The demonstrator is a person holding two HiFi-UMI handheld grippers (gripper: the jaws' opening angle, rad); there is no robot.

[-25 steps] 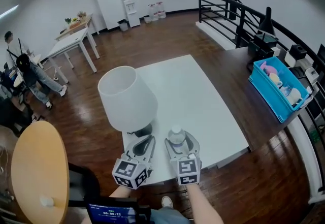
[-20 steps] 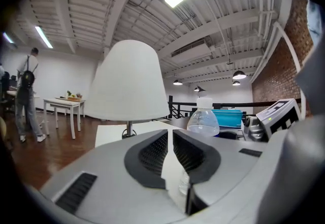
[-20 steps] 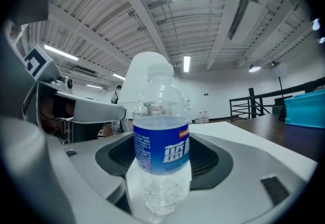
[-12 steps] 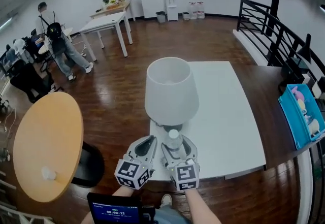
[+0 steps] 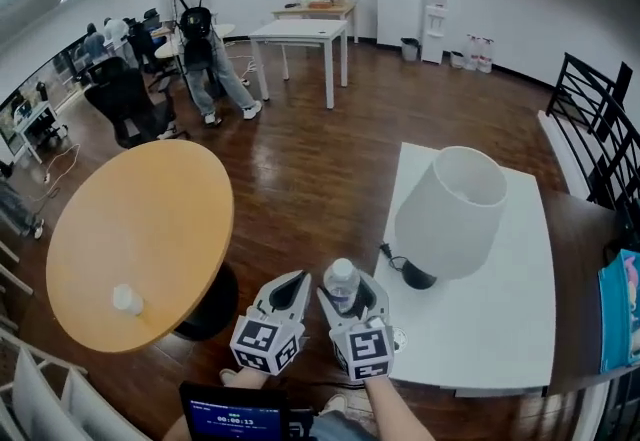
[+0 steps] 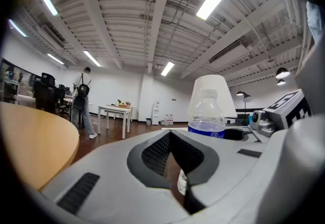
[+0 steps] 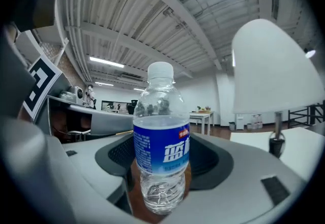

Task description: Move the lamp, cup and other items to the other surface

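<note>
Right gripper view: jaws of the right gripper [image 7: 162, 159] are part-way apart and clamped on a clear water bottle [image 7: 161, 131], with the pads pressing its lower body from both sides. Bottle is upright, has a blue label and a white cap, and the cap rises well above the jaw tips. Head view agrees: the bottle stands between the two grey jaws, over the floor gap between the two tables.

Left gripper view: the left gripper [image 6: 170, 139] has its jaws brought together at the tips, nothing gripped. Only the hollow between the pads stays clear, and floor shows through it. It sits just beside the right gripper, both pointing about level.

Lamp [image 5: 450, 214], with a white shade and a dark base, sits on the white table [image 5: 500, 339] to the right of the grippers. It is near the table's left edge, its cord trails off the base, and neither gripper touches it.

Round wooden table [image 5: 130, 219] is to the left. One small white item [image 5: 127, 299] sits near its front edge; can't tell what it is. A person [image 5: 200, 39] stands far back by the desks.
</note>
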